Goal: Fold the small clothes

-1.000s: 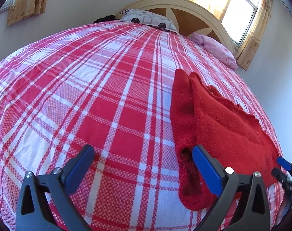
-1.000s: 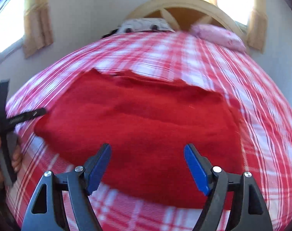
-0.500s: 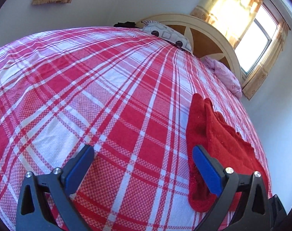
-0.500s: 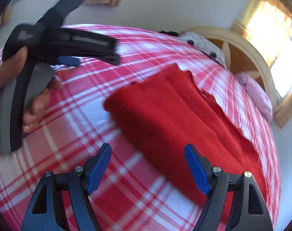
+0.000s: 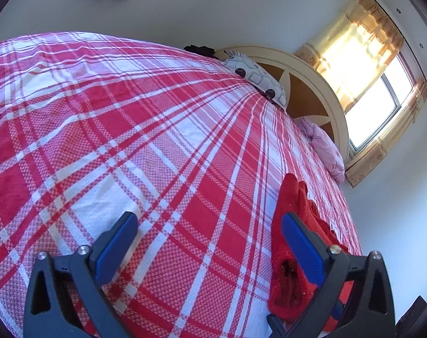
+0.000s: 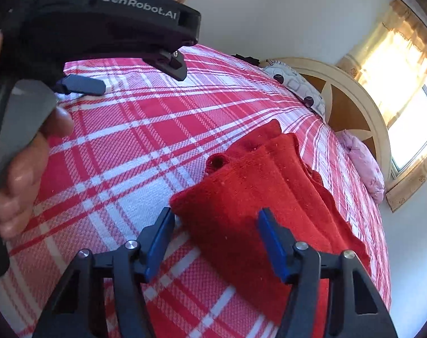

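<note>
the folded red garment [image 6: 258, 197] is laid on the plaid bedspread [image 6: 134, 152], its long axis running from 7 toward 1 o'clock toward the headboard [image 6: 354, 107]. the right gripper [image 6: 216, 242] is tilted downward, jaws just narrowed yet unclamped, straddling its near corner. the left gripper [image 5: 208, 242] is held spread over bare bedspread, garment at 3 o'clock.

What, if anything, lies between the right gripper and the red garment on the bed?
Nothing visible. The right gripper hangs just above the near corner of the red garment, its jaws having just been closing, with only bare plaid bedspread around. The left gripper sits off to the side.
</note>
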Motion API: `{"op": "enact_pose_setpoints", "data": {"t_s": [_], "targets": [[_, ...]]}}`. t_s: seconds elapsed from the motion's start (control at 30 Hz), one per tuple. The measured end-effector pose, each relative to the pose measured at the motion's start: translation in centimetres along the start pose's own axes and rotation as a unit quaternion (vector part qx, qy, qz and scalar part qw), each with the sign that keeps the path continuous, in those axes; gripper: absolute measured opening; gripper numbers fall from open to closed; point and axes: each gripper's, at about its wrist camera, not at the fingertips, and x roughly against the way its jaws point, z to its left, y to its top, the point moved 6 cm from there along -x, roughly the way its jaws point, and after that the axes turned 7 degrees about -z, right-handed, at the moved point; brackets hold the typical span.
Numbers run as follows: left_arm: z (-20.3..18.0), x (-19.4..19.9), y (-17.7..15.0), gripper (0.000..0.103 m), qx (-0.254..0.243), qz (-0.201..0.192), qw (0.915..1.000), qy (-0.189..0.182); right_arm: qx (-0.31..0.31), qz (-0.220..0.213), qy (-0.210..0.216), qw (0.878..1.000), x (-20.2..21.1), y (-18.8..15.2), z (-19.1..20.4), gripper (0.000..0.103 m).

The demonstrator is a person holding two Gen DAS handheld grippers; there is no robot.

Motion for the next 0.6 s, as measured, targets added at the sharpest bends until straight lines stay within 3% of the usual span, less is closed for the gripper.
{"op": "enact_pose_setpoints", "data": {"t_s": [0.13,0.3,0.47,0.6], "targets": [[0.2,0.0,0.3,0.103,0.012,0.003,0.9998,-0.016,-0.010,-0.001,0.001,1.000,-0.1,-0.4,0.0,0.028],[-0.6,-1.2,0.8,0.103,0.010,0.036,0.9984,-0.042,-0.025,-0.009,0.004,1.000,-0.2,-0.6,-0.2,0.026],[-4.4,-4.2,1.4,0.103,-0.053,0.104,0.9885,-0.096,-0.031,-0.014,0.008,0.999,-0.3,-0.6,-0.1,0.026],[-6.8,-6.9,1.5,0.103,-0.109,0.142,0.9783,-0.104,-0.032,-0.015,0.009,0.999,-0.3,-0.7,-0.1,0.026]]}}
